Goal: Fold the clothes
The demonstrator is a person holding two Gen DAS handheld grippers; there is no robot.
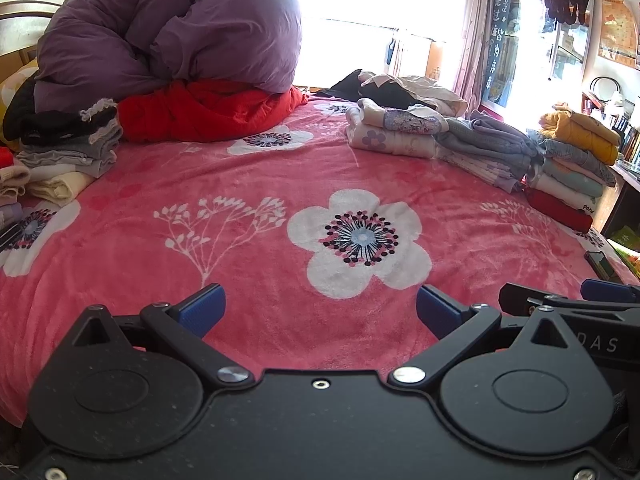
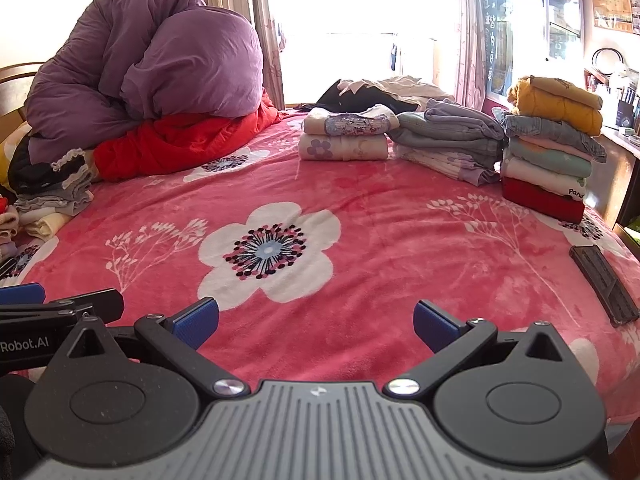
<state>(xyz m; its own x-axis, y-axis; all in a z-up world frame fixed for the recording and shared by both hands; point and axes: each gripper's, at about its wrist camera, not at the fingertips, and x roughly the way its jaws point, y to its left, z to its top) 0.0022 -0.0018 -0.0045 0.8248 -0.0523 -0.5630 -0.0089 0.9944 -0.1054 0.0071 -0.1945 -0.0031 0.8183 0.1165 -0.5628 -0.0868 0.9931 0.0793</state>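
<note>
Both grippers hover side by side over the near edge of a pink flowered bedspread [image 1: 248, 208] [image 2: 380, 240]. My left gripper [image 1: 320, 308] is open, nothing between its blue pads. My right gripper [image 2: 316, 322] is open and empty too; its tip shows at the right of the left wrist view [image 1: 568, 300]. Folded stacks line the far right: a floral pair [image 1: 392, 132] [image 2: 346, 136], a grey-lilac stack [image 1: 484, 148] [image 2: 448, 140], and a tall stack topped by a yellow garment [image 1: 576, 160] [image 2: 552, 140]. An unfolded heap of dark and cream clothes [image 1: 400, 88] [image 2: 380, 90] lies behind them.
A purple duvet [image 1: 172, 32] [image 2: 148, 64] sits on a red quilt [image 1: 208, 108] [image 2: 180, 144] at the back left. More folded clothes [image 1: 68, 148] [image 2: 52, 196] are piled at the left edge. A dark flat device [image 2: 604, 284] lies near the bed's right edge, beside shelves.
</note>
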